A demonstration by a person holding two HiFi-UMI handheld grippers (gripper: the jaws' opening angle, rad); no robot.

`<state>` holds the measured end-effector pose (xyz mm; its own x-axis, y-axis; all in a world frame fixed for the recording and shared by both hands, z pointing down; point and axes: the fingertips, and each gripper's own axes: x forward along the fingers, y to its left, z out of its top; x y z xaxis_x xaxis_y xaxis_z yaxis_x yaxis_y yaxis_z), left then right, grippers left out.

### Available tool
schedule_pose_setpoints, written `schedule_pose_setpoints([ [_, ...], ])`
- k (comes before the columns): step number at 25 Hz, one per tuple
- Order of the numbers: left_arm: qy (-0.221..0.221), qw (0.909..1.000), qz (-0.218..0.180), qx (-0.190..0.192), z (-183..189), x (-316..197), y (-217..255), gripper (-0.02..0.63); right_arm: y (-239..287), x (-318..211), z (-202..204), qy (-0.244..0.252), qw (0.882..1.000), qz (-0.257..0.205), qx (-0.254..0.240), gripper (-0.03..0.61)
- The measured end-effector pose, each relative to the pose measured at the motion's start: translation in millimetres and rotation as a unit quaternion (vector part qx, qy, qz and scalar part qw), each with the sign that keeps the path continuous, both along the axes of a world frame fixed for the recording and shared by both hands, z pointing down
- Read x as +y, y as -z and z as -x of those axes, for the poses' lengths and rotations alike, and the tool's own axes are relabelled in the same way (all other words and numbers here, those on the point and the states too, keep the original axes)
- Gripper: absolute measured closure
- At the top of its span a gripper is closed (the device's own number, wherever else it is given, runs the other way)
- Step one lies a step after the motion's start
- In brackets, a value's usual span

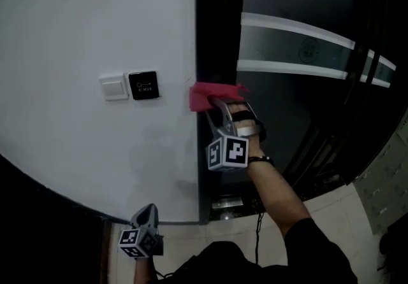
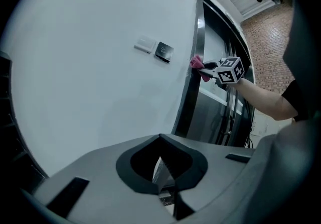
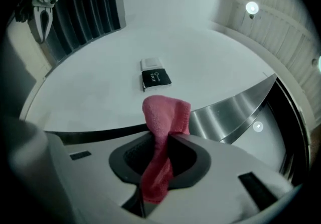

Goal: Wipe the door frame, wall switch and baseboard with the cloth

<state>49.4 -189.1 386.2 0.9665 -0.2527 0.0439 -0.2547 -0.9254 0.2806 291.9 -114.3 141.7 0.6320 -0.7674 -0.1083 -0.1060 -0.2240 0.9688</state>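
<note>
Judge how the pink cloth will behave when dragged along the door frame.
Probably floppy: the cloth folds limply beyond the jaws of the right gripper. Likely light: one pinch holds it. Its nubbly weave may drag slightly on the smooth door frame.

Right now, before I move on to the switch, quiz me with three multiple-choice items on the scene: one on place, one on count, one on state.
1. Where is the cloth?
A) on the baseboard
B) on the floor
C) at the dark door frame's edge
2. How many plates are on the wall?
A) one
B) two
C) four
3. The right tongs are:
A) shut on the cloth
B) open, empty
C) shut on a brush
Key: C, it sits against the frame; B, a white switch and a black exit button; A, pink fabric is pinched between them.
</note>
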Motion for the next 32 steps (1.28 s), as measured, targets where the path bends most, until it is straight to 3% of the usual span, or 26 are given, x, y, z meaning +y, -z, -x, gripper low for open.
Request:
schedule_pose_setpoints([
  [16, 0.001, 0.9998, 0.008, -0.017, -2.4, 6.7, -8.7, 0.614, -79.6, -9.1, 2.4, 0.011, 0.997, 0.077, -0.030, 0.503],
  [32, 0.000, 0.9993, 0.013, -0.034, 2.9, 8.3, -18.4, 0.614, -141.7, -8.9, 5.0, 0.018, 0.991, 0.113, -0.070, 0.503],
])
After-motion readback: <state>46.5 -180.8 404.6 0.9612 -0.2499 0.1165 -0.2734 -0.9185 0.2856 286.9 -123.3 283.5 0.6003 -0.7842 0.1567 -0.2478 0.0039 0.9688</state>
